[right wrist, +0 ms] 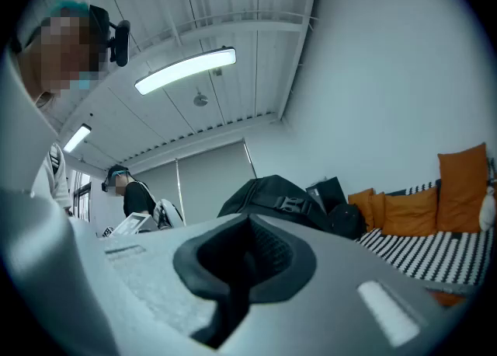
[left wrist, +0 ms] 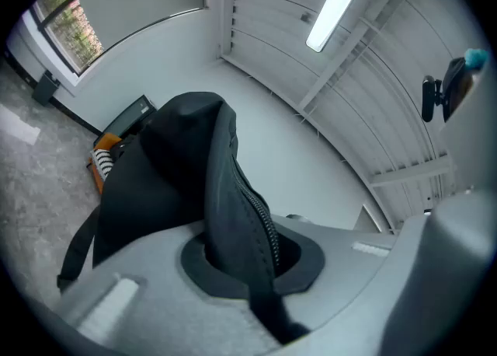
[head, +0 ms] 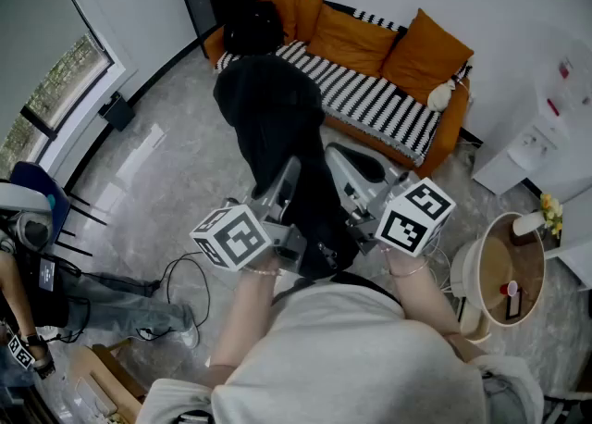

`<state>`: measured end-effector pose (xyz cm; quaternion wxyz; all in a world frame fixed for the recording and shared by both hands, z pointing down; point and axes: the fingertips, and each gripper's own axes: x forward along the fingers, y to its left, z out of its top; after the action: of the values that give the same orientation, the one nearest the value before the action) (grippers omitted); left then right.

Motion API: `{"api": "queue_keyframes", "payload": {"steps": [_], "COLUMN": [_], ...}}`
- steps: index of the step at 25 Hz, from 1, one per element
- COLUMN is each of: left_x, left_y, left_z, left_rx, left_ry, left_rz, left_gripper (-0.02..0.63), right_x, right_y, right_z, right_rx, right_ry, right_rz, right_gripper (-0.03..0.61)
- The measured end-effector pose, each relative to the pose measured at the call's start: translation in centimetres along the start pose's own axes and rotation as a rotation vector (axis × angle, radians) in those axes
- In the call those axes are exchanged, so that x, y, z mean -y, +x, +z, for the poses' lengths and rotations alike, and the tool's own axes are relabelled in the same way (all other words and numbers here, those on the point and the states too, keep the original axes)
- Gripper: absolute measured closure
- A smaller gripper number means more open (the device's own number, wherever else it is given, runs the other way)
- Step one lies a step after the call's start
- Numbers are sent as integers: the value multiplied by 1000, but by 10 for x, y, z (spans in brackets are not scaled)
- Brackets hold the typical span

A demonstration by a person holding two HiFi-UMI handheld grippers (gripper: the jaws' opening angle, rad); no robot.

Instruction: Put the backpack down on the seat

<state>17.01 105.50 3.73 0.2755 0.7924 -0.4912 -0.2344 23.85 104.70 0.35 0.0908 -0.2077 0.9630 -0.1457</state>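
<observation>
Head view: the black backpack (head: 273,126) was held in the air above the floor, short of the sofa (head: 379,107). Its long axis ran from the grippers away toward the seat. The left gripper (left wrist: 248,257) was clamped on fabric beside the zipper (left wrist: 264,226). The right gripper (right wrist: 245,257) was closed on dark fabric. Only the right gripper view showed the buckle (right wrist: 291,205).

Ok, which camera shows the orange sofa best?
The head view: nearly the whole sofa shows from above. The right gripper view catches only one end of it; the left gripper view shows just a sliver beside the backpack.
</observation>
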Motion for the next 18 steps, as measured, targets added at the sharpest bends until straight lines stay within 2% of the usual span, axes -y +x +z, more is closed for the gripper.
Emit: {"api": "queue_keyframes", "payload": {"steps": [5,10,18], "left_x": [-4,-13,-9], "left_y": [14,22,40], "left_z": [12,7,-2], "left_rx": [-11,7,-39], "left_ry": [35,36,94], "left_rz": [-9,5,17], "left_gripper": [603,603,603], "right_x": [9,24,40], "right_y": [10,4,-3], "right_z": [-4,-10,-8], "right_rx": [-25,-11,16], "right_ry": [10,15,59], "right_rz": [11,-14,1], "right_gripper": [575,575,575]}}
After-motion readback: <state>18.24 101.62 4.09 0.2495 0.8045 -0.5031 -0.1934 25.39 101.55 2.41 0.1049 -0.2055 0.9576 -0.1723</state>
